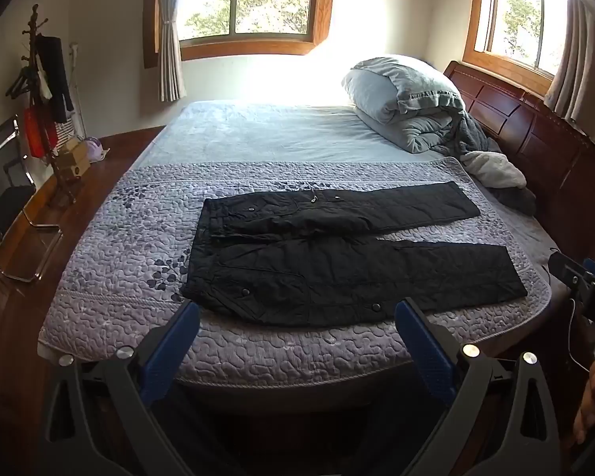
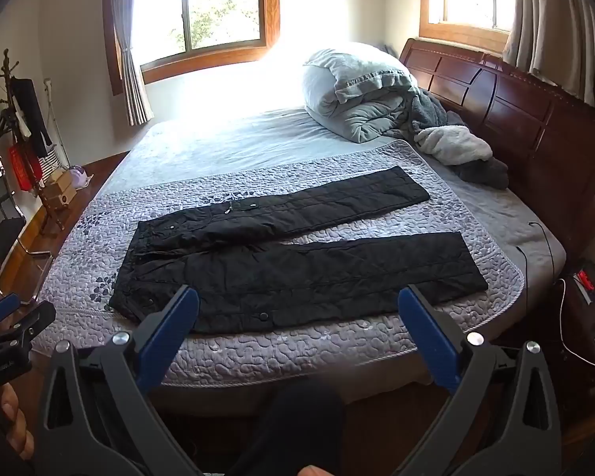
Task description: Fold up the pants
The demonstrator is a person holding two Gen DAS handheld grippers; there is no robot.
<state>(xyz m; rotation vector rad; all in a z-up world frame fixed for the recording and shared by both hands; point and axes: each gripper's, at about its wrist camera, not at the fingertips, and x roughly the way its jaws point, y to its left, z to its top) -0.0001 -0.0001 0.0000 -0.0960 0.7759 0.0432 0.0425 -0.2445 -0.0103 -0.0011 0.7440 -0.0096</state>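
Note:
Black quilted pants [image 1: 337, 254] lie flat on the grey patterned quilt [image 1: 131, 246] of a bed, waistband to the left, both legs spread apart and pointing right. They also show in the right wrist view [image 2: 297, 261]. My left gripper [image 1: 297, 309] is open and empty, held above the bed's near edge in front of the pants' lower leg. My right gripper [image 2: 297, 297] is open and empty, also at the near edge in front of the lower leg. Each gripper shows at the side of the other's view.
A rolled grey duvet [image 1: 408, 99] and loose blankets [image 1: 496, 170] lie at the bed's far right by the dark wooden headboard [image 1: 535, 135]. A coat rack [image 1: 47, 91] and a chair [image 1: 4, 198] stand at left. Cables and a nightstand [image 2: 587, 297] are at right.

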